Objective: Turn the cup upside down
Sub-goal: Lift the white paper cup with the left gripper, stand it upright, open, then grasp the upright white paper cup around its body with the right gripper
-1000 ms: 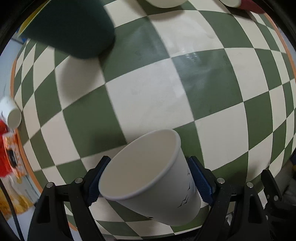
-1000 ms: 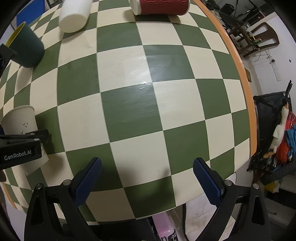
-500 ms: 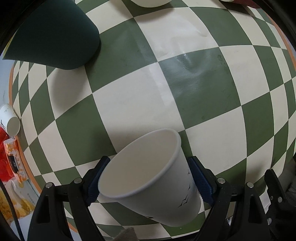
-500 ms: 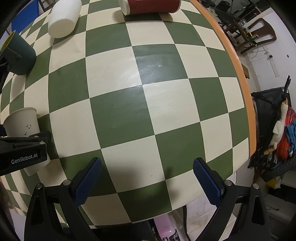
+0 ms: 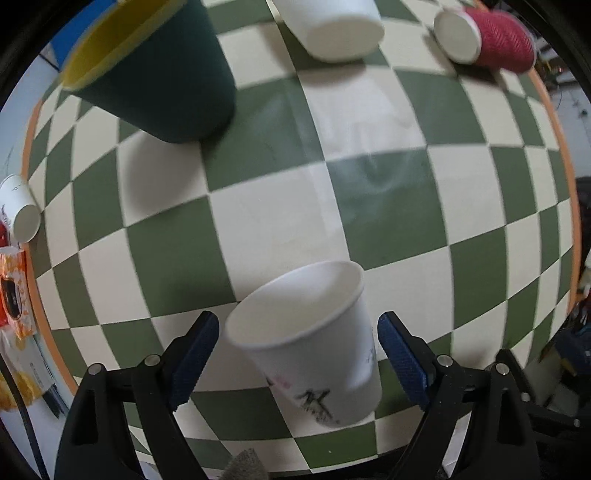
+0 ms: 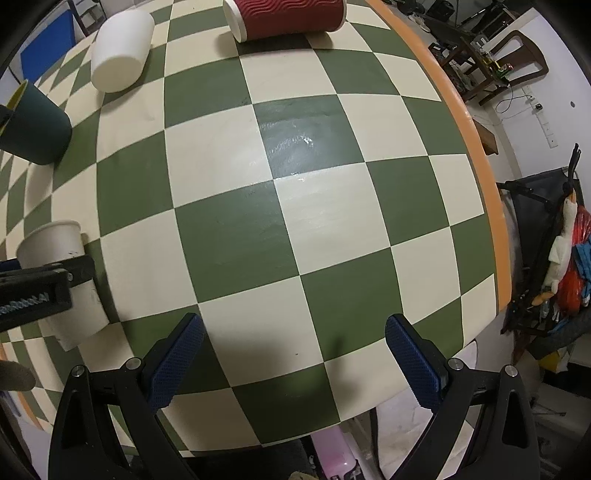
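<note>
1. Blue-padded, the left tongs (image 5: pixel 297 319) stand with their jaws on either side of the white paper cup (image 5: pixel 317 354). A sliver of checked table shows between each pad and the cup wall, so by my eye they bracket it loosely and are not pinching it.
2. The cup sits right in the gap, base toward the tongs and open mouth pointing away to the far side, leaning a little left. Its long axis runs roughly along the fingers, not across them.
3. Seen from the right, the cup is at the near left edge of the table (image 5: pixel 258 229), mouth up. Whether its base rests on the surface I cannot tell.
4. The right tongs (image 6: pixel 294 323) are spread wide with nothing in them, well apart from the cup, so the left pair is plainly the nearer.
5. I judge the flip is not yet done: the jaws need to close, then roll to bring the mouth down.
6. Farther out stand a dark green cup (image 5: pixel 159 74) on the far left, a white cup (image 5: pixel 332 26) and a red cup (image 5: pixel 495 40) lying on their sides.
</note>
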`<state>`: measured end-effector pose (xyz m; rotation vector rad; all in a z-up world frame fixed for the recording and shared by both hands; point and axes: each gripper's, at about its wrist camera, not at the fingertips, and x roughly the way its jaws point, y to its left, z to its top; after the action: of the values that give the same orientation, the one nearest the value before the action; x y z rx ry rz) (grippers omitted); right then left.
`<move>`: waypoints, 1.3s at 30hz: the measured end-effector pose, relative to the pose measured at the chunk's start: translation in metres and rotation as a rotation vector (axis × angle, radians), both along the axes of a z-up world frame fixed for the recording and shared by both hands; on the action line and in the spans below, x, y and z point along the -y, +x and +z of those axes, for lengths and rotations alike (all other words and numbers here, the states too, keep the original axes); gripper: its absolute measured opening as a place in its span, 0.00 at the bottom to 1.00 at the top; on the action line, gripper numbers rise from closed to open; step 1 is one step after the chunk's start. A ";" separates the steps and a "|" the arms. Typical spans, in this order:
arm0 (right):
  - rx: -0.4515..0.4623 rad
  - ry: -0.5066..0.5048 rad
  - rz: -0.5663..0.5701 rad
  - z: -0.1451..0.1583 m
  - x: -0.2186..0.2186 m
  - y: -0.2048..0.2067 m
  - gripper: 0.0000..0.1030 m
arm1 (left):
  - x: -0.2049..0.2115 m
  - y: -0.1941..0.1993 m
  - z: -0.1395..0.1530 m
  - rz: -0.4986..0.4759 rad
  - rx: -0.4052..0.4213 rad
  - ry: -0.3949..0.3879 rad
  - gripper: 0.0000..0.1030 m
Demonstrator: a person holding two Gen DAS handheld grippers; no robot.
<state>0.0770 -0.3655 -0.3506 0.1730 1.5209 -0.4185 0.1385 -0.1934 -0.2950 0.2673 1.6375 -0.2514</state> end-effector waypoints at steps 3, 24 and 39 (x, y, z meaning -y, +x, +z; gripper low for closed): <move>0.030 0.034 0.000 0.008 -0.001 -0.001 0.98 | -0.017 -0.001 0.027 0.056 0.045 -0.023 0.85; 0.254 0.208 0.170 0.149 -0.093 -0.021 0.98 | -0.139 -0.037 0.075 0.326 0.281 -0.052 0.85; 0.216 -0.005 0.434 0.144 -0.164 -0.003 0.98 | -0.187 -0.014 0.020 0.296 0.273 0.049 1.00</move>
<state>0.0738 -0.2015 -0.2063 -0.1140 1.2992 -0.0542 0.1245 -0.0059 -0.2747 0.0887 1.3917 0.0497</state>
